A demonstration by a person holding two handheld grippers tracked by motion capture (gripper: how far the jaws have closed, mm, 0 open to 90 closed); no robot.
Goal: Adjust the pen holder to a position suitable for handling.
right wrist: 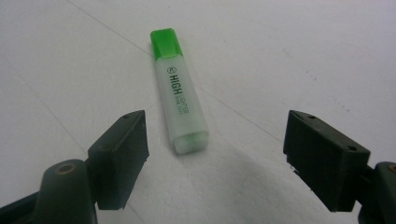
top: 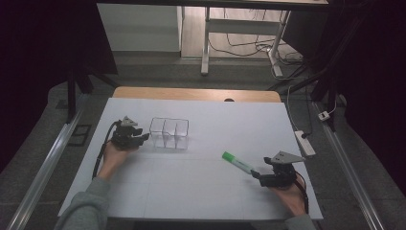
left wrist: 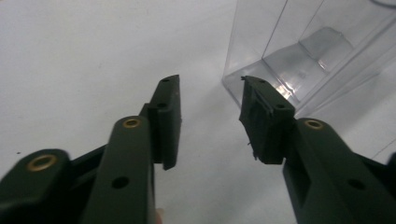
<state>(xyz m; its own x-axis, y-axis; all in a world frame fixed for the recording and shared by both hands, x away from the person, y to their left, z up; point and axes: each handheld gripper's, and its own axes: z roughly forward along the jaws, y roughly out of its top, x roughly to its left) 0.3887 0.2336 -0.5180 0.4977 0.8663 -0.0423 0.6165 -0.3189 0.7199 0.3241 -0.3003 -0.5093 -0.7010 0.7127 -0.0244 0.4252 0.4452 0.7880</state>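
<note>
Nearest the person, right side: right gripper (top: 257, 175) rests low on the white table (top: 201, 191), its jaws spread wide with nothing between them.
Highlighter position: green highlighter (right wrist: 180, 91) lies flat on the table just ahead of the right gripper's jaw tips, apart from both pads, its blunt end nearest the gap.
Highlighter long axis: runs away from the right gripper, roughly in line with its reach and leaning a little off centre; the green cap is at the far end.
Nearer hand: the right one by far; the left gripper (top: 143, 138) sits well apart across the table.
Likely grasp, as a judgement: a short push forward would put the barrel between the pads, which would then close across its narrow width.
Farther, left side: left gripper's jaws stand partly closed and empty; one pad tip (left wrist: 261, 93) is just beside the near corner of the clear three-compartment organiser (top: 168, 132), whether touching cannot be told.
Organiser: upright, compartments empty.
</note>
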